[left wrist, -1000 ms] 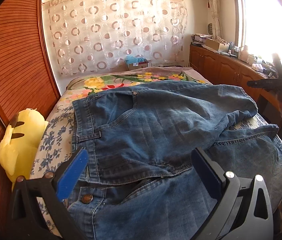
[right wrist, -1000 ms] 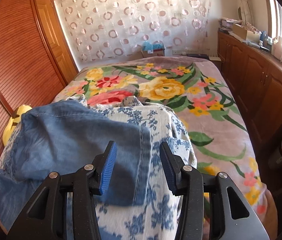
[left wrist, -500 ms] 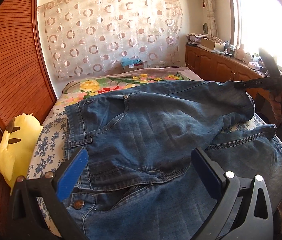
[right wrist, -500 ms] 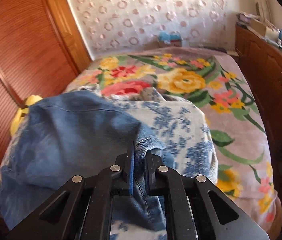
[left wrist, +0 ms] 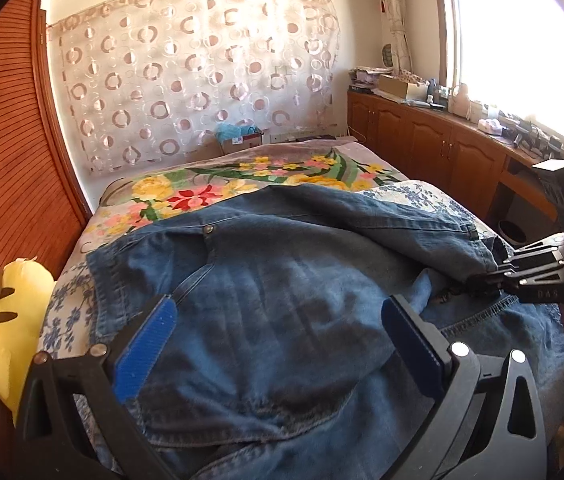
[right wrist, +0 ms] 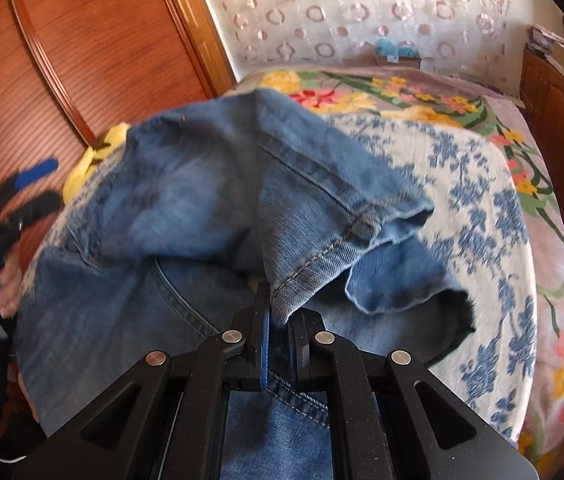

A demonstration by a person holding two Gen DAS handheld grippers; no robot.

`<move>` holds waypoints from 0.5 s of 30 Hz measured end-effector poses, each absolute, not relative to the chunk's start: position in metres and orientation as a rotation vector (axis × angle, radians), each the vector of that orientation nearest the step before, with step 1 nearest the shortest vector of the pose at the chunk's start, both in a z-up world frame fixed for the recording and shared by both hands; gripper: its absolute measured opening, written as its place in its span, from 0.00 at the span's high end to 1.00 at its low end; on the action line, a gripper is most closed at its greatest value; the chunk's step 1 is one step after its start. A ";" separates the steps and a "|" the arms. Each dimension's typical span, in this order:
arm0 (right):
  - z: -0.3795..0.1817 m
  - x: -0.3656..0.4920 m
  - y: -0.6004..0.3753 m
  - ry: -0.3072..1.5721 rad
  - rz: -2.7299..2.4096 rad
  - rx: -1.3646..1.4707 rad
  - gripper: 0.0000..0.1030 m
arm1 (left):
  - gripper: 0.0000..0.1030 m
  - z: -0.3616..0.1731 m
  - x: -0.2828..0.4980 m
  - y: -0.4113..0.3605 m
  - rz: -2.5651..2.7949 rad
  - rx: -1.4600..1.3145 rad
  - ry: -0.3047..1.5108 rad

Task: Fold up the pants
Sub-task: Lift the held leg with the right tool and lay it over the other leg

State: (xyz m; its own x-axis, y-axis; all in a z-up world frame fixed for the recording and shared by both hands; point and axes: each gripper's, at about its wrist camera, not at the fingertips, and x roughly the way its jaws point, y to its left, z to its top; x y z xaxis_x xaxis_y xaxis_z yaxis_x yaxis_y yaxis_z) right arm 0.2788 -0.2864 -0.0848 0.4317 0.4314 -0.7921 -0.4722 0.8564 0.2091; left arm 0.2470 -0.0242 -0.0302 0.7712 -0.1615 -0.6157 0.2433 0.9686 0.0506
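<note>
Since the earlier frame, a hem of the jeans has been clamped and drawn sideways by the right gripper. The left gripper is held apart, empty, above the denim on the bed. A yellow plush is wedged at the wardrobe-side edge.

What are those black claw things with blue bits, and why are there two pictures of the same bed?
Those are tongs that a person holds, one in each hand, and each has a little camera looking along it. One picture is from the left tongs, the other from the right tongs. On the bed with the flowered blanket lie blue denim jeans to be folded, and a yellow plush toy sits beside the bed's edge. The left tongs are wide open above the jeans, holding nothing. The right tongs have just snapped shut on the hem of a trouser leg and are pinching it.
</note>
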 end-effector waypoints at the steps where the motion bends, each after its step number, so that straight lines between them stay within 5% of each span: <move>1: -0.085 0.279 -0.288 0.973 0.552 -0.054 0.96 | 0.00 -0.033 0.252 -0.027 -0.223 0.136 0.662; 11: -0.041 0.273 -0.329 0.844 0.474 -0.024 0.59 | 0.00 -0.053 0.275 -0.039 -0.245 0.150 0.707; 15: -0.040 0.294 -0.340 0.850 0.418 0.006 0.55 | 0.00 -0.057 0.275 -0.039 -0.246 0.148 0.712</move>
State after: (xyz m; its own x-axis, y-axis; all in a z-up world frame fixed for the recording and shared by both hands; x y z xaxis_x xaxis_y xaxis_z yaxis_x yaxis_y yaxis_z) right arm 0.2943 -0.3397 -0.0405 0.5840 0.3604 -0.7274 -0.3556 0.9191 0.1699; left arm 0.2752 -0.0390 -0.0572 0.7302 -0.1720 -0.6612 0.2725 0.9608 0.0510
